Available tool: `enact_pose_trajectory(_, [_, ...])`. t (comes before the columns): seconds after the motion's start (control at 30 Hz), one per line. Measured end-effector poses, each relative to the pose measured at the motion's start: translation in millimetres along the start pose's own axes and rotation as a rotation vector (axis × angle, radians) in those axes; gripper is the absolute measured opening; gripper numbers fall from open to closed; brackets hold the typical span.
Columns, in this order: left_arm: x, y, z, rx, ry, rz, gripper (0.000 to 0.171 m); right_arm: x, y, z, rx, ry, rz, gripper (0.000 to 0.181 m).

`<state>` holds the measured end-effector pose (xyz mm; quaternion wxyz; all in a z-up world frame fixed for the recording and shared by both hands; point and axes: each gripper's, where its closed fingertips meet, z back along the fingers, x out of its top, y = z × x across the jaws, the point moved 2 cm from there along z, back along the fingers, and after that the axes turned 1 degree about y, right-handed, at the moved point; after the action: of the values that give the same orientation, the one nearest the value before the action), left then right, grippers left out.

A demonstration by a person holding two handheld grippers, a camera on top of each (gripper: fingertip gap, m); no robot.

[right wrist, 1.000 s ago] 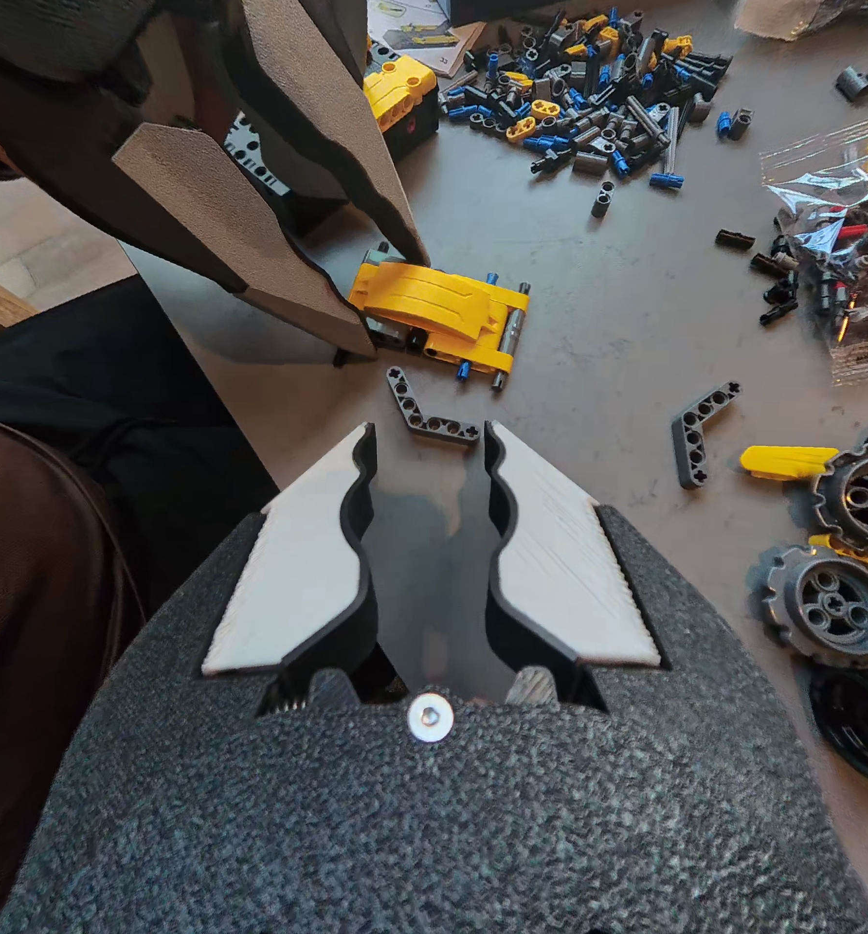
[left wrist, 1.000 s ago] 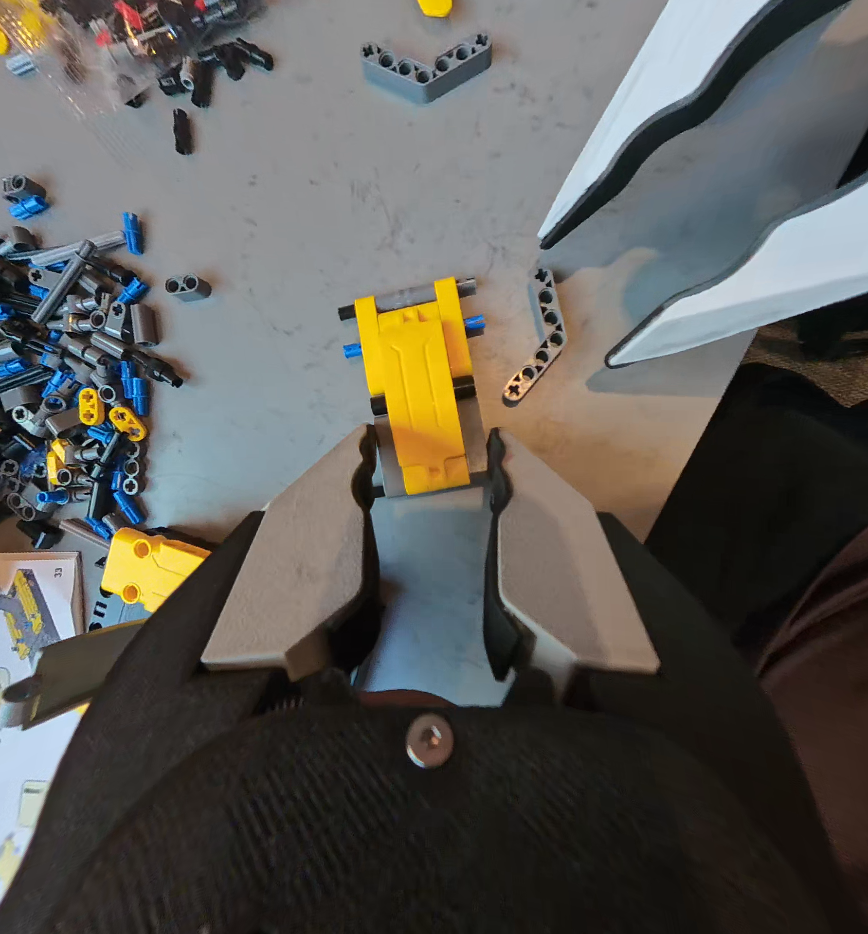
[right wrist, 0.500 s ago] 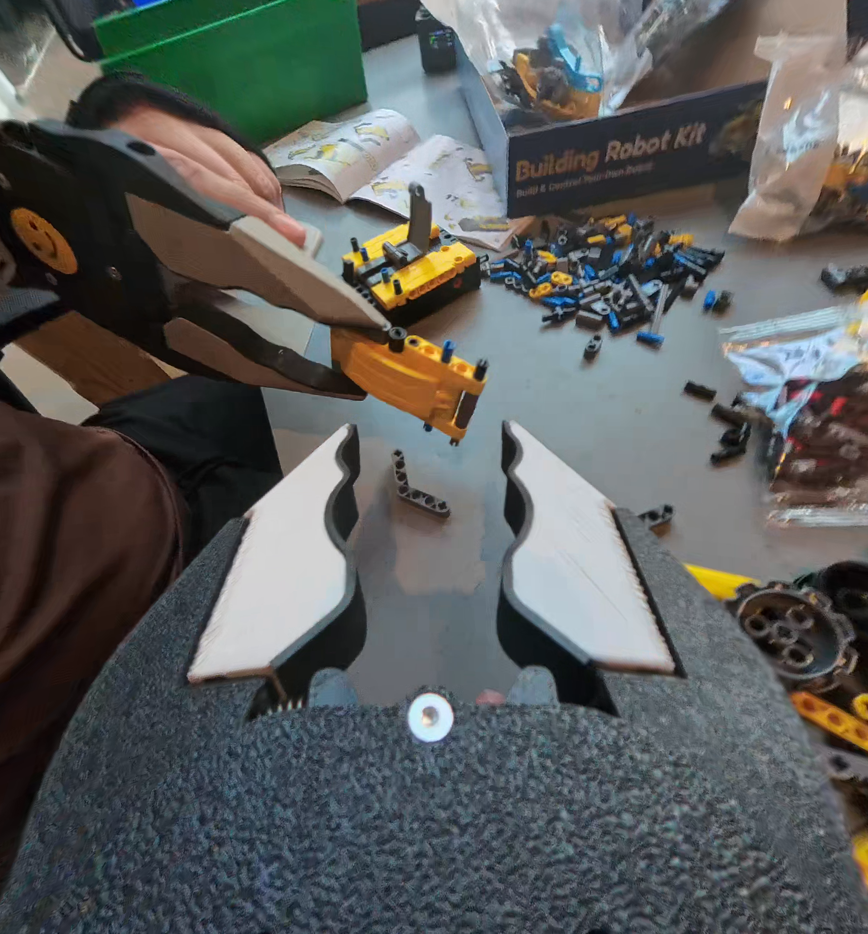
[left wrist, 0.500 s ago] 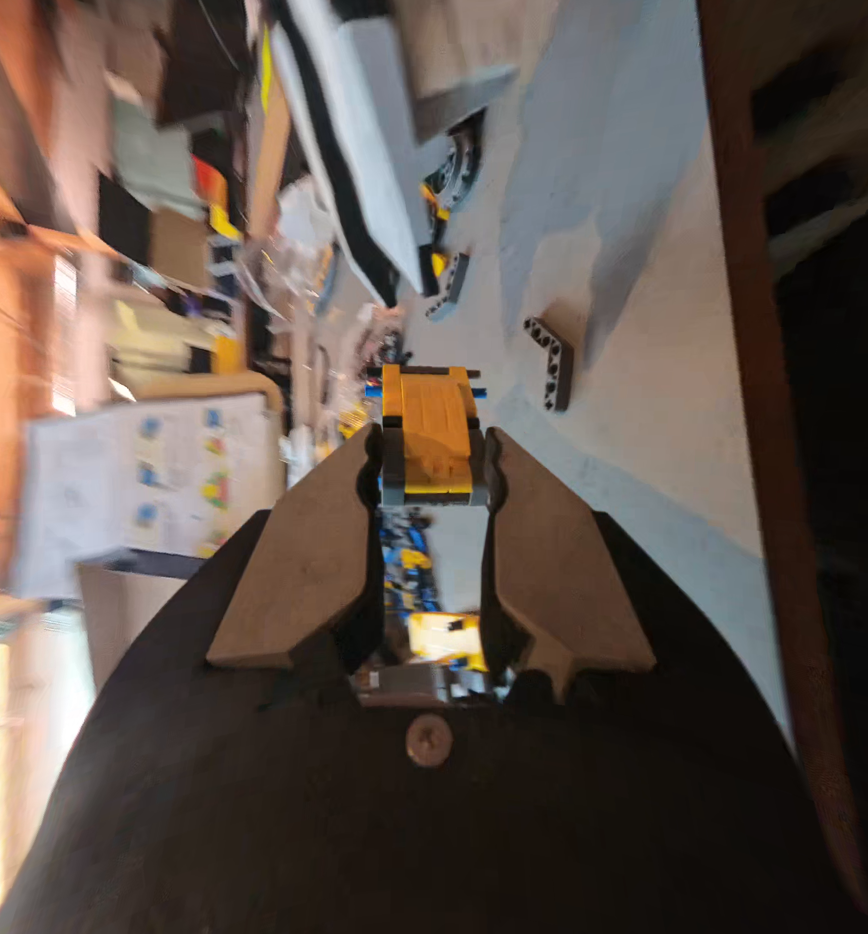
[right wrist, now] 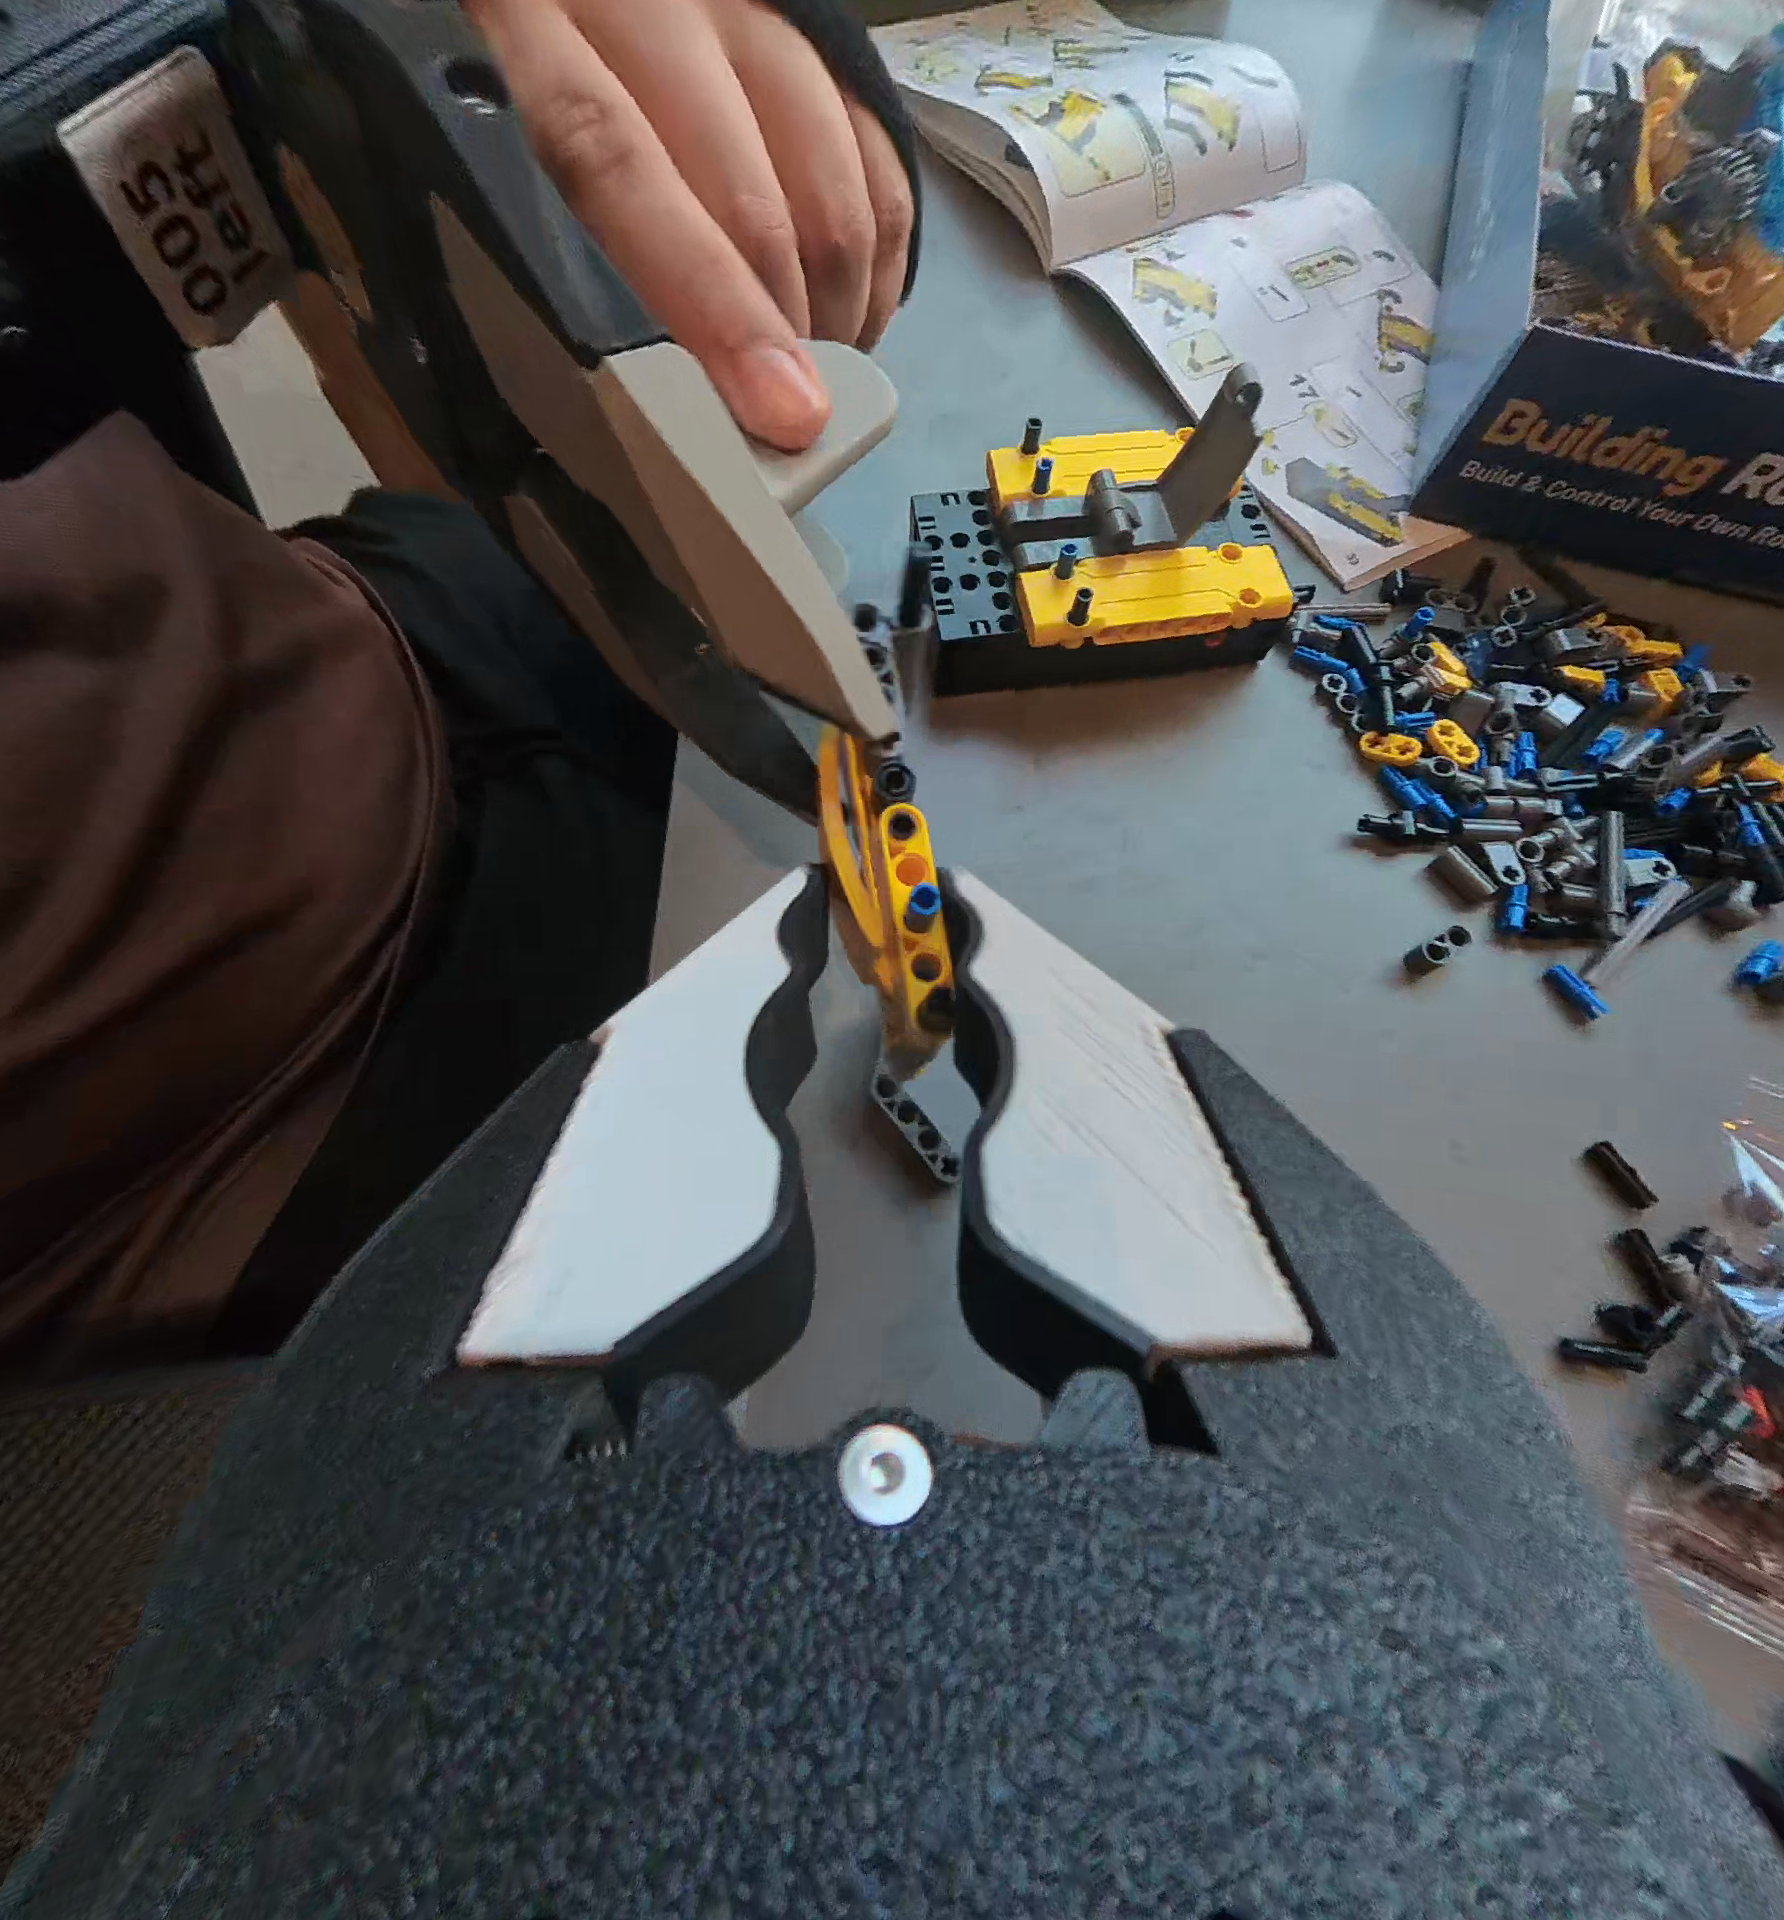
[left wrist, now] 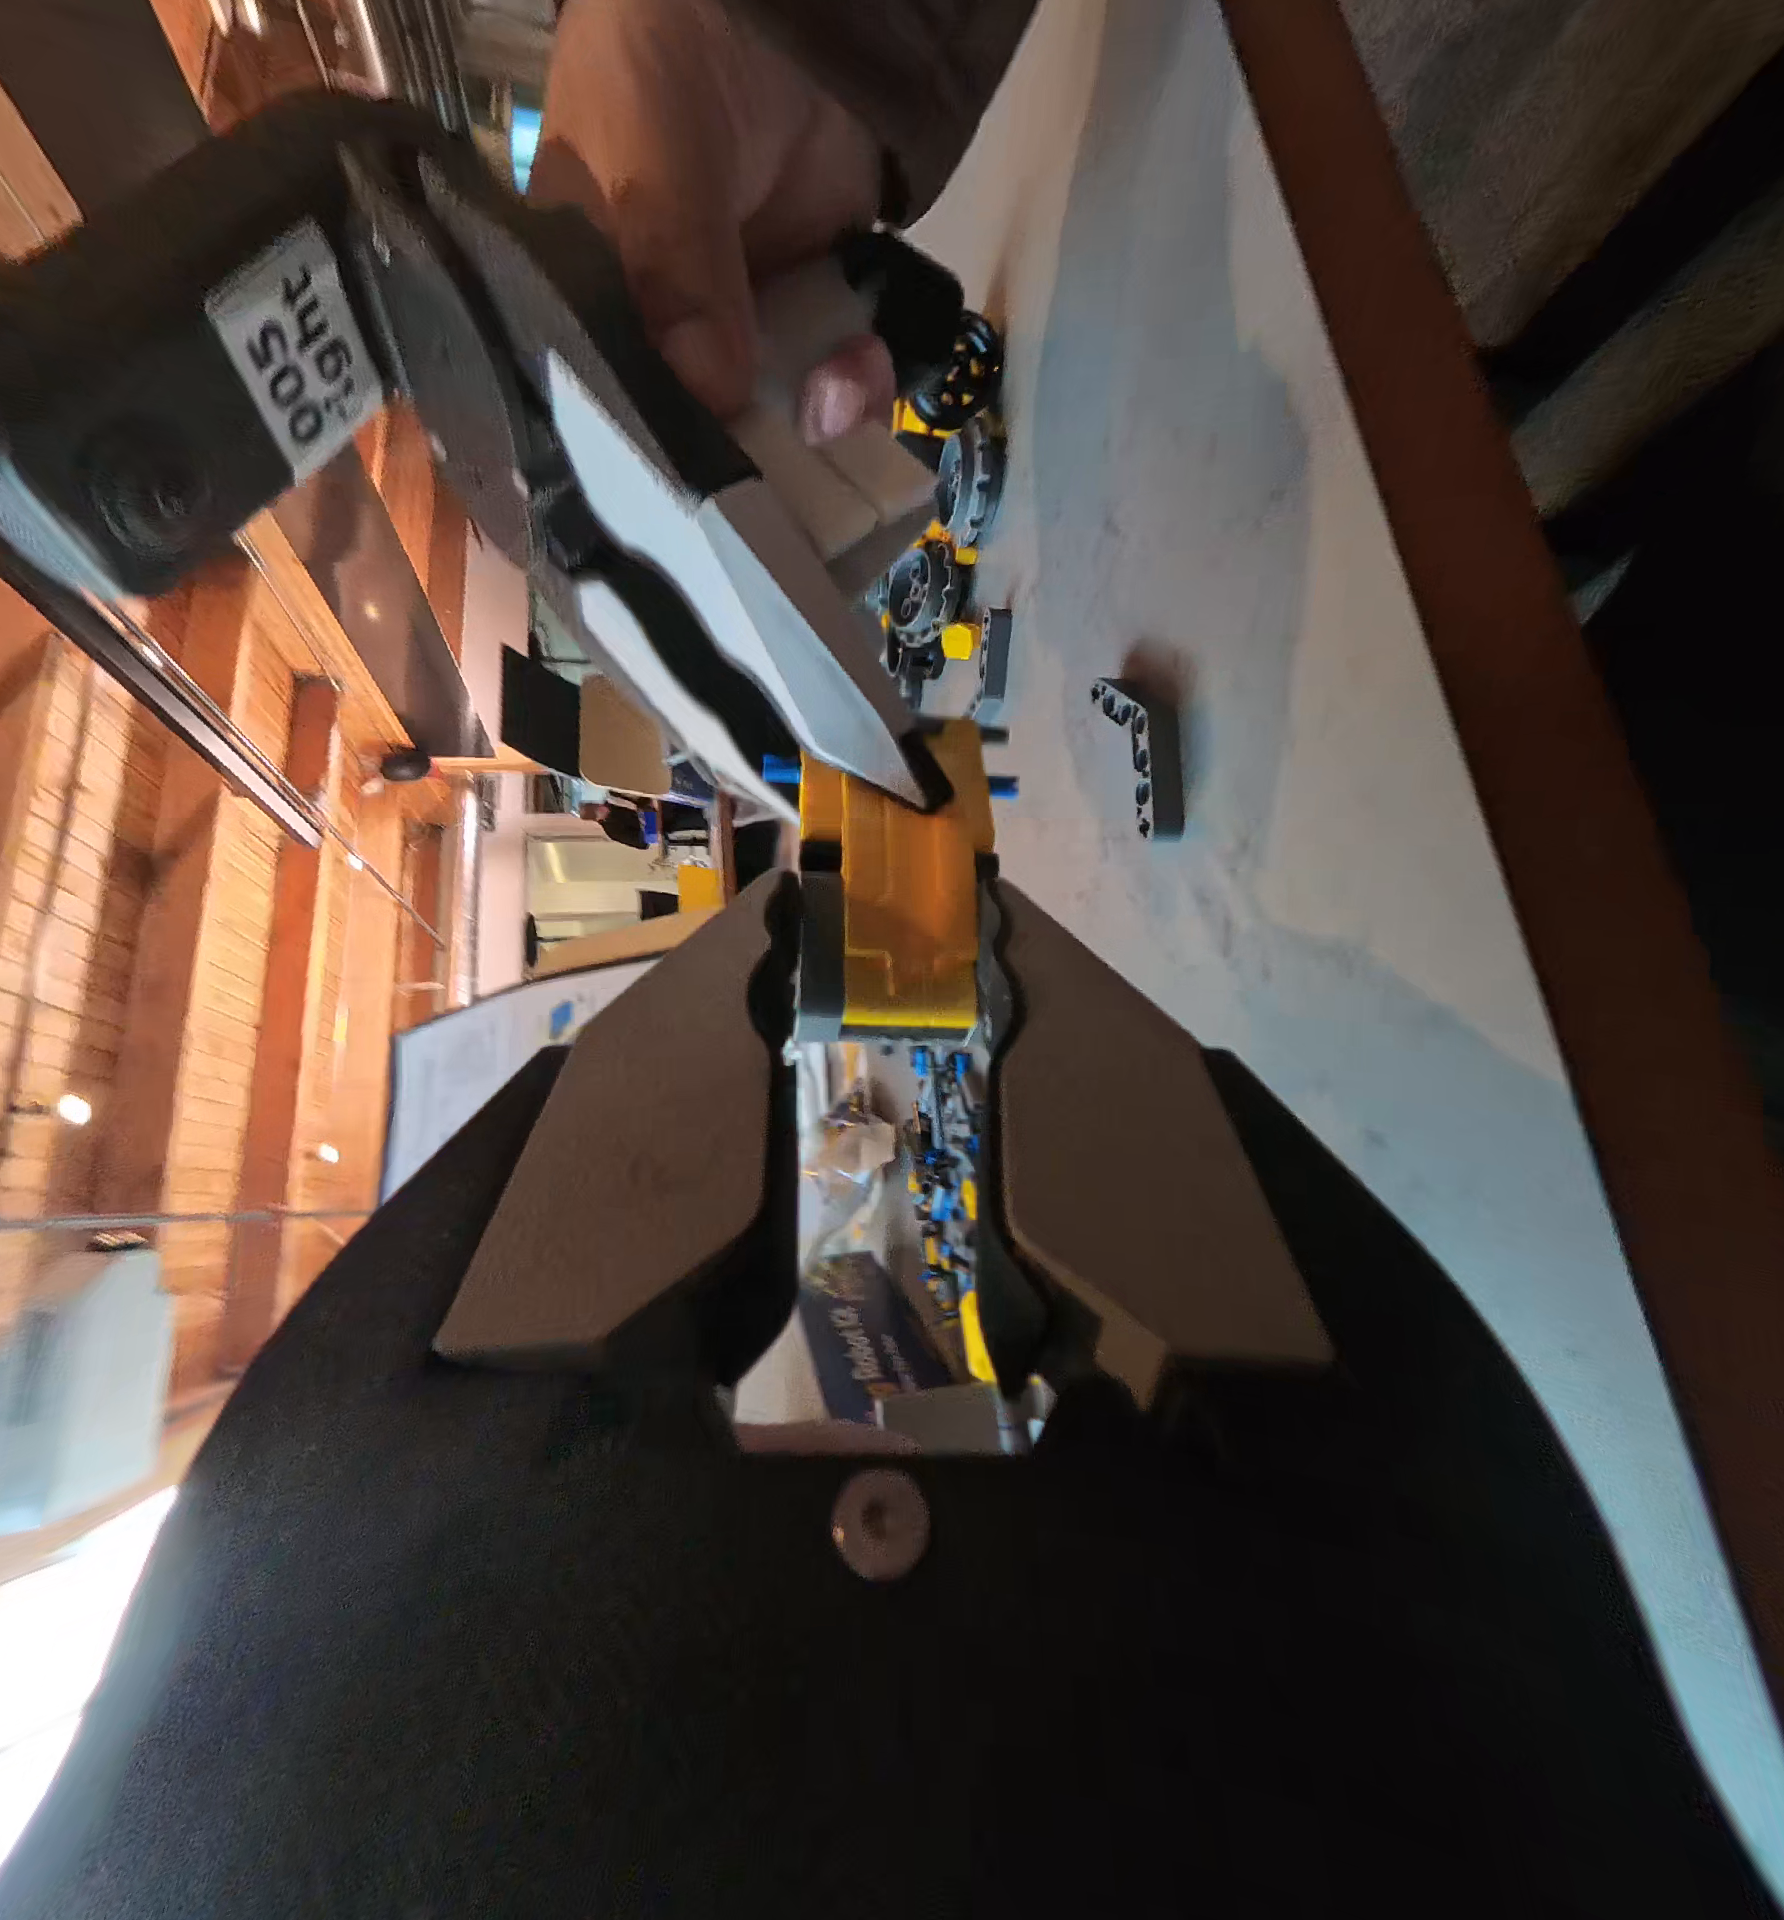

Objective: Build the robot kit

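A small yellow and grey brick assembly with blue pins [left wrist: 893, 914] is held in the air over the grey table [right wrist: 1231, 1039]. My left gripper [left wrist: 888, 904] is shut on its near end. My right gripper [right wrist: 883, 894] has its fingers pressed on both sides of the other end [right wrist: 903, 914], which stands edge-on between them. Each gripper shows in the other's view: the right gripper [left wrist: 898, 779] comes in from the upper left, and the left gripper [right wrist: 846, 727] also comes in from the upper left. A bent grey beam [right wrist: 914, 1127] lies on the table just below.
A black and yellow block build [right wrist: 1096, 592] stands behind, next to a pile of small grey, black and blue parts [right wrist: 1574, 769]. An open instruction booklet [right wrist: 1179, 156], a dark box [right wrist: 1636, 468] and a bag of parts [right wrist: 1750, 1351] lie around. Wheels [left wrist: 929, 592] sit near the table's wooden edge [left wrist: 1490, 727]. Left and right tips are no more than a few centimetres apart.
My left gripper lifted the yellow assembly off the table and turned it on edge. My right gripper rose, moved onto its free end and narrowed its jaws around it.
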<state>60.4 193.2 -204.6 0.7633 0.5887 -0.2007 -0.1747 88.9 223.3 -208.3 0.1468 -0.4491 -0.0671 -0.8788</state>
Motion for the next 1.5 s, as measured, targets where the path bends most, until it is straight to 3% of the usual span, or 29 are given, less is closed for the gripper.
enact_pose_trajectory(0.07, [0,7,3,-0.005,-0.016,0.134,0.030,2,3,7,0.016,-0.016,-0.025,0.015])
enact_pose_trajectory(0.13, [6,23,13,0.028,-0.076,0.286,0.013,-3,0,15,-0.033,0.007,-0.022,0.014])
enact_pose_trajectory(0.2, [8,37,22,0.046,-0.117,0.445,0.014,-7,1,24,-0.039,0.013,-0.032,0.014])
enact_pose_trajectory(0.4, [-8,31,6,-0.274,-0.086,1.007,0.028,-17,2,38,0.048,-0.032,-0.154,0.014])
enact_pose_trajectory(0.53, [-16,23,-15,-0.454,-0.055,1.136,0.029,-17,2,37,0.094,-0.073,-0.194,0.014])
enact_pose_trajectory(0.67, [-7,15,-24,-0.655,-0.106,1.268,0.032,-20,2,37,0.105,-0.076,-0.210,0.014])
enact_pose_trajectory(0.8, [-4,10,-30,-0.726,-0.103,1.387,0.025,-22,3,38,0.135,-0.081,-0.252,0.014])
enact_pose_trajectory(0.93, [-7,4,-23,-0.686,-0.072,1.343,0.029,-10,2,56,0.165,-0.196,-0.329,0.014])
enact_pose_trajectory(1.2, [10,37,-9,-0.359,-0.161,1.392,0.016,13,5,81,0.216,-0.440,-0.532,0.014])
enact_pose_trajectory(1.33, [11,41,-9,-0.336,-0.118,1.458,0.021,24,13,86,0.248,-0.495,-0.574,0.014])
enact_pose_trajectory(1.5, [20,52,-3,-0.314,-0.161,1.492,0.013,29,15,83,0.233,-0.504,-0.612,0.014])
